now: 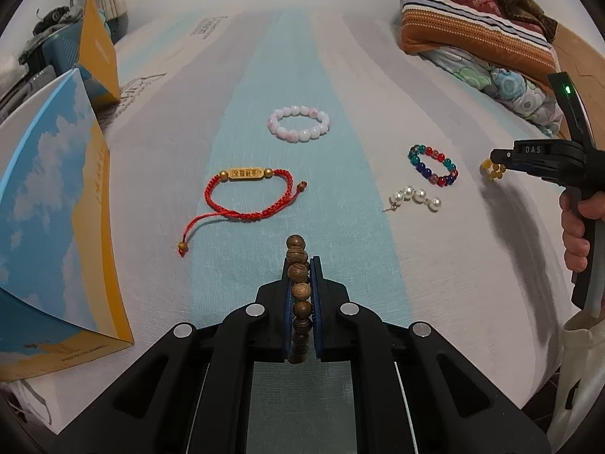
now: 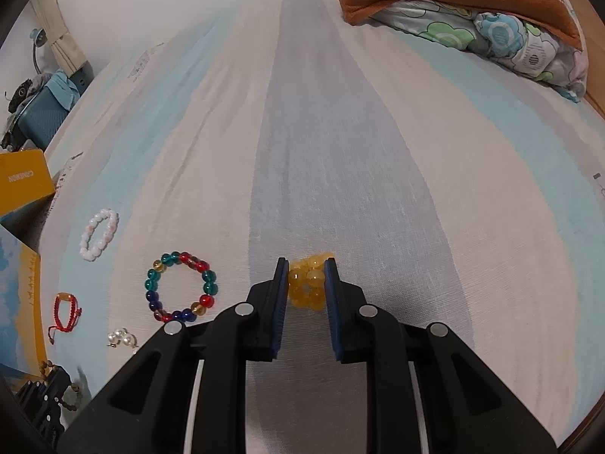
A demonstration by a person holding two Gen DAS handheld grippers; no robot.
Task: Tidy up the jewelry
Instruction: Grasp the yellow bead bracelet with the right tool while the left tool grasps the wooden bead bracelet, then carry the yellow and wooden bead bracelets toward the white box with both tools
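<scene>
Across both frames the bed, under a sheet striped pale blue, grey and white, carried everything. At the left edge of the left wrist view stood an open box printed with sky and yellow, and folded bedding filled the upper right. Low and central in that view, the left tool was pressed together on a wooden bead bracelet, whose loop stood on edge between the pads with its long axis running straight up the frame, away from the camera. Low and central in the right wrist view, the right tool pinched a bunched yellow bead bracelet close over the sheet.

Loose on the sheet lay a red cord bracelet with a gold bar, a pink-white bead bracelet above it, a multicoloured glass bracelet to the right, and a short pearl strand beneath that.

By my judgement the deciding relation was the box: it lay just left of the left tool and well apart from the right tool, so the wooden bracelet had the shorter way to go.
</scene>
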